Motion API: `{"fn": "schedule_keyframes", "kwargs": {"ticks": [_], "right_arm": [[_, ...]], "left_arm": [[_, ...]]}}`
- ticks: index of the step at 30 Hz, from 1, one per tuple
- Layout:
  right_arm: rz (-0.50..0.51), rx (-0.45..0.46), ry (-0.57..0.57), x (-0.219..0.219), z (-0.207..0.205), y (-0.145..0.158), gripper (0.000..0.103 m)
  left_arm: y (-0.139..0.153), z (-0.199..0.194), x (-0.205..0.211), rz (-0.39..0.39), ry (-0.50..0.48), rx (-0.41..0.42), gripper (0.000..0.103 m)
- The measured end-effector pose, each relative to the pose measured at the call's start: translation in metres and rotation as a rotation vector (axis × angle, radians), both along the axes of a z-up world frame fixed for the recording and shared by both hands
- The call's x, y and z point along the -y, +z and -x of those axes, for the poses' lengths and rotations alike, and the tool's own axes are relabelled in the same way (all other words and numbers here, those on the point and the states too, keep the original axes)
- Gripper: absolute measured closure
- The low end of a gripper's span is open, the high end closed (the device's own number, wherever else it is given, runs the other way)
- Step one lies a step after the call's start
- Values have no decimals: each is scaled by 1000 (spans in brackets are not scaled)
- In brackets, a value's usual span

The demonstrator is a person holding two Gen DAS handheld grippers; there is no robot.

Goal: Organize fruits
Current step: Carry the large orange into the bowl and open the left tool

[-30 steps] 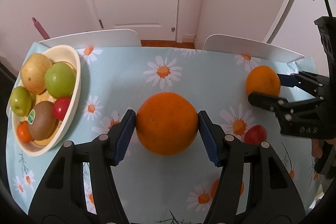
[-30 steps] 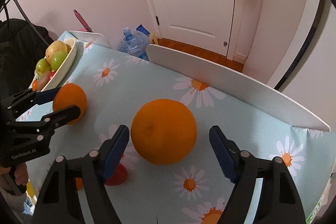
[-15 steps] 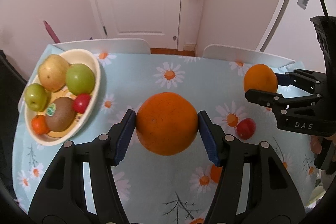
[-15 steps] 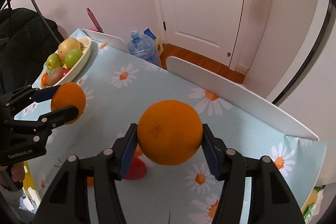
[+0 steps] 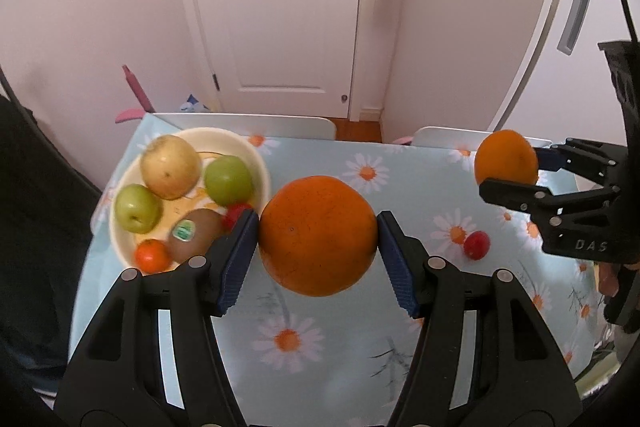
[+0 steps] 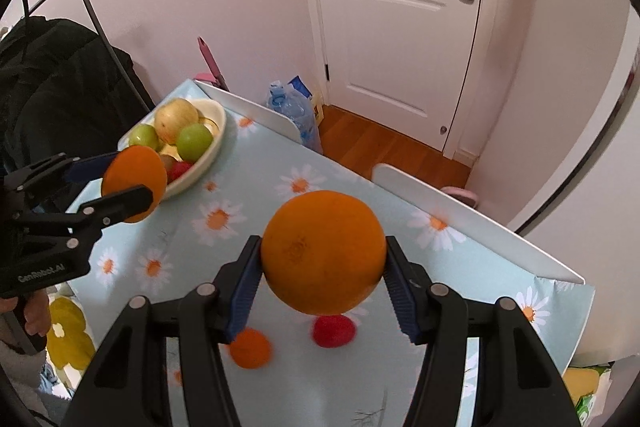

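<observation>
While each gripper clamps an orange (image 5: pixel 318 235) aloft – bowl (image 5: pixel 256 157) left; red fruit (image 6: pixel 333 331) below.

Soft, even indoor light fills both views, bright enough for true colours and casting only faint shadows on the tabletop (image 5: pixel 408 163). Both fisheye pictures bend straight lines strongly; the door (image 6: pixel 400 7) bows outward, and a black vignette rings each frame. The bowl (image 5: pixel 256 163) and the small red fruit (image 6: pixel 334 331) are smeared by motion blur.
</observation>
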State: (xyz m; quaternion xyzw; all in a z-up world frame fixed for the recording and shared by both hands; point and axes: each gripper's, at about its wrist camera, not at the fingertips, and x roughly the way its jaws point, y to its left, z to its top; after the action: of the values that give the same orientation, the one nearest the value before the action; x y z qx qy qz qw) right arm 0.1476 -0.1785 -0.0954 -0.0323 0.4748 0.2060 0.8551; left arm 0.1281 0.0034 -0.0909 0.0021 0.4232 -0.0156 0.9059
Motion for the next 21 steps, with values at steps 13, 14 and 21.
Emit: {"fn": "schedule_keyframes", "kwargs": {"ticks": [13,14,21], "right_arm": [[-36,0,-58,-75,-6,23,49],[-37,-3,-61,-80,-7,23,49],[-41,-16,-80,-122,-23,15,49]], "left_arm": [[9,-10,-74,-25,-51,7,38],[8,-11,-80,-26,-53,8,38],[-3,-26,-113,-55,-75,7,38]]}}
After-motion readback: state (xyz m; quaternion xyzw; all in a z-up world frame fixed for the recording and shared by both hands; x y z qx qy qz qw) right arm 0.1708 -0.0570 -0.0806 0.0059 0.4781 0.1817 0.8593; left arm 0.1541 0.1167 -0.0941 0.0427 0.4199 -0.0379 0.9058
